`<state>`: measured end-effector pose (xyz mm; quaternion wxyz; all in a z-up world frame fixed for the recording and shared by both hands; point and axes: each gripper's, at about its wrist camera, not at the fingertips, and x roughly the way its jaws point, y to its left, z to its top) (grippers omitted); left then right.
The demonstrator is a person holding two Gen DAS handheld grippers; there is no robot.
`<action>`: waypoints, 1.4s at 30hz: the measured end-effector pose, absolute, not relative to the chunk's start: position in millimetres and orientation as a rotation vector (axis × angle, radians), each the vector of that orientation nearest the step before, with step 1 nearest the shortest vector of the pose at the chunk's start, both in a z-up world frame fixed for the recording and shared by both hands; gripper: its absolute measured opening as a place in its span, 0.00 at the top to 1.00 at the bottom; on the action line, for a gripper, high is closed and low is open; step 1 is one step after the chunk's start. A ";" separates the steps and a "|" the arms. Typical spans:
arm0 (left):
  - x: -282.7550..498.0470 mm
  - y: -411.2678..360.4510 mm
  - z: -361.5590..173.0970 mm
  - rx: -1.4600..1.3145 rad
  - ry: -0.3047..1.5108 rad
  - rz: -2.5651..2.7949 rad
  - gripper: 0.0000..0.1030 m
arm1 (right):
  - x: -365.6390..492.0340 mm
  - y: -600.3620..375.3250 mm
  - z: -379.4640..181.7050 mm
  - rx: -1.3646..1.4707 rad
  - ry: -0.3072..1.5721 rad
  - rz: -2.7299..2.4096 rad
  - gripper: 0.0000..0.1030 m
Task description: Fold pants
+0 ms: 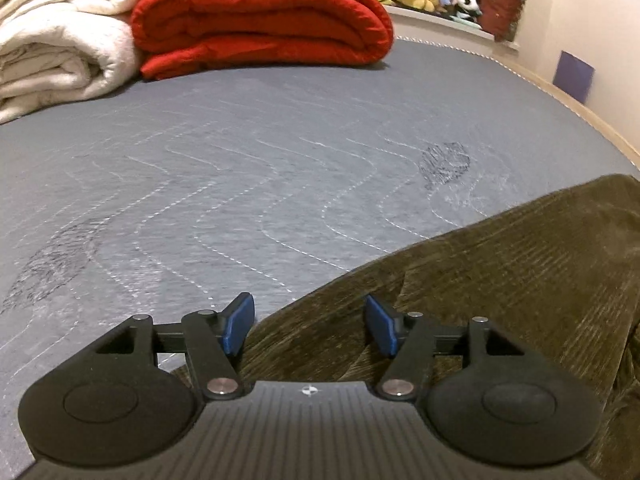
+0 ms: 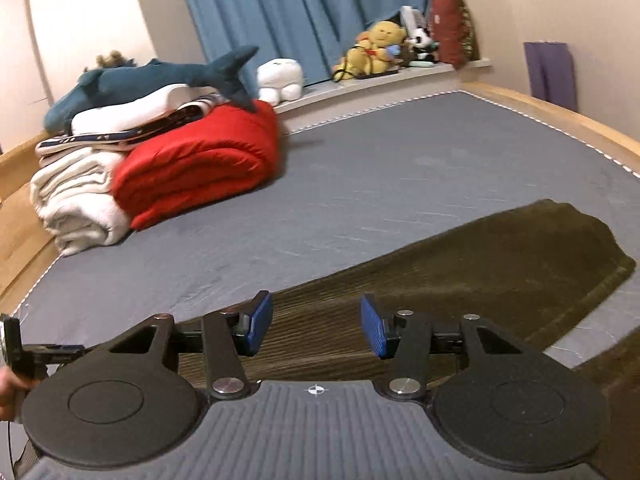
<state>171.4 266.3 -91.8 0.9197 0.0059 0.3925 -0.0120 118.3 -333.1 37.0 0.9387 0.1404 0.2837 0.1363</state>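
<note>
Olive-brown ribbed corduroy makes up the pants (image 2: 460, 272), which are laid flat on the grey quilted mattress (image 2: 360, 184). In the right wrist view one leg is seen stretched away from the camera toward the right, ending in a stitched hem close to the mattress's right edge; the fabric lies mostly smooth, with the ribs running lengthwise. In the left wrist view the pants (image 1: 500, 264) fill the lower right of the picture, and a soft crease is seen just beyond the right finger.

The left gripper (image 1: 310, 324) is held low over the near edge of the pants and is angled down toward the mattress. Its blue pads (image 1: 240, 322) stand well apart, and nothing is clamped between them; the left pad hangs over bare mattress, the right over corduroy. The right gripper (image 2: 316, 326) is held above the trouser leg at a shallower angle, its blue pads (image 2: 258, 322) likewise parted with only the cloth seen beneath the gap, not pinched. At the left edge of the right wrist view, part of the person's hand (image 2: 10, 392) is seen around a dark handle.

A folded red quilt (image 2: 200, 164) and a rolled white blanket (image 2: 76, 208) are stacked at the far left of the mattress, well apart from the pants.
</note>
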 end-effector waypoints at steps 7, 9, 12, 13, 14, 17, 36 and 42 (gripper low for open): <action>168.0 260.6 -89.8 0.061 0.805 -0.097 0.87 | 111.8 -336.4 44.0 0.283 0.566 0.265 0.50; 160.7 254.6 -80.4 0.099 0.777 -0.113 0.91 | 110.9 -339.8 46.1 0.277 0.553 0.250 0.50; 146.9 248.6 -63.2 0.115 0.735 -0.132 0.92 | 109.1 -351.6 46.9 0.282 0.546 0.203 0.50; 140.4 246.7 -55.1 0.113 0.718 -0.139 0.92 | 109.6 -356.3 46.5 0.292 0.546 0.189 0.50; 134.4 245.2 -47.7 0.109 0.707 -0.147 0.92 | 109.3 -360.5 45.5 0.301 0.547 0.175 0.50; 105.4 233.7 -19.7 0.113 0.673 -0.177 0.93 | 108.1 -372.3 41.5 0.321 0.553 0.137 0.50; -87.7 186.1 16.8 0.189 0.688 -0.669 0.76 | 123.0 -486.6 -39.0 0.789 0.593 -0.201 0.49; -28.0 145.9 20.1 0.055 0.661 -0.499 0.66 | 154.0 -452.5 -49.6 0.726 0.624 -0.080 0.49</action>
